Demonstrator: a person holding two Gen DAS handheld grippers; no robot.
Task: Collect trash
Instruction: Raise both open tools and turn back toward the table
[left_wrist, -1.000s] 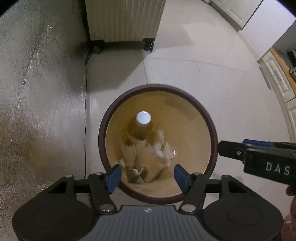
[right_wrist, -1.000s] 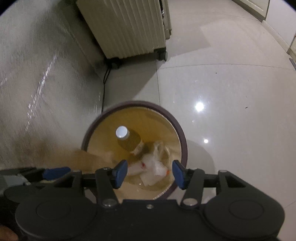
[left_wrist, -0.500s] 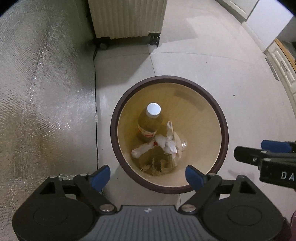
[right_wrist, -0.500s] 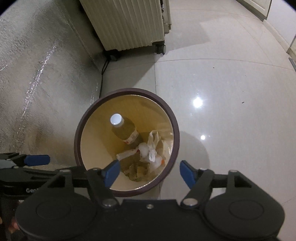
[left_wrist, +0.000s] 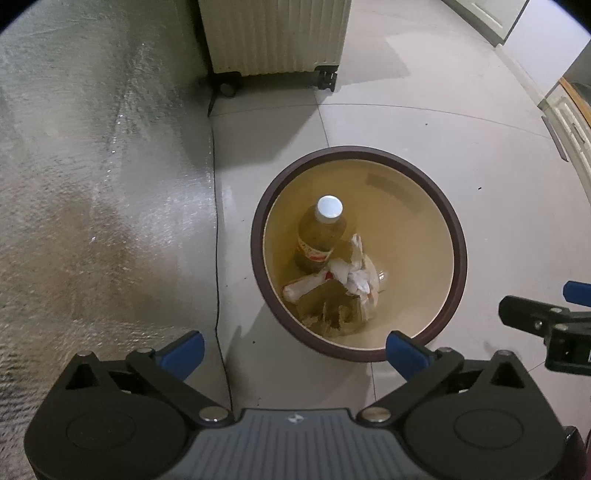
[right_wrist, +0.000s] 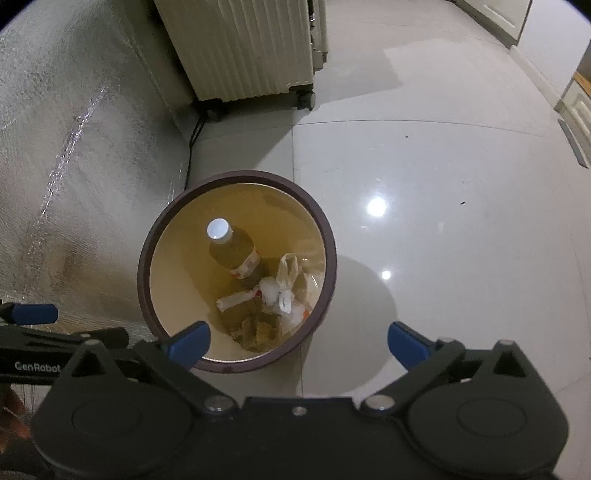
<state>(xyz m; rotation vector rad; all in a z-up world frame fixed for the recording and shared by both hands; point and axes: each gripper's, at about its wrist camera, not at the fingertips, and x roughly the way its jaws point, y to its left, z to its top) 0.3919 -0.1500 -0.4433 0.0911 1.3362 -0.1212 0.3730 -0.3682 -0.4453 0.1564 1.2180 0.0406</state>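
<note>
A round bin with a dark brown rim (left_wrist: 458, 236) (right_wrist: 330, 243) stands on the tiled floor. Inside it lie a plastic bottle (left_wrist: 319, 236) (right_wrist: 234, 254) with a white cap and yellow liquid, crumpled white wrappers (left_wrist: 347, 275) (right_wrist: 280, 293) and brown paper scraps (left_wrist: 334, 315) (right_wrist: 255, 328). My left gripper (left_wrist: 293, 352) is open and empty, above the bin's near rim. My right gripper (right_wrist: 299, 343) is open and empty, above the bin's near right side. Each gripper shows at the edge of the other's view.
A silvery foil mat (left_wrist: 92, 184) (right_wrist: 66, 155) covers the floor on the left. A cream ribbed heater on castors (left_wrist: 275, 37) (right_wrist: 243, 48) stands behind the bin, with a black cable (left_wrist: 218, 258) along the mat edge. White cabinets (left_wrist: 569, 110) line the right.
Both grippers have opened wider and risen away from the bin, which now looks smaller and farther. The trash lies inside the bin.
</note>
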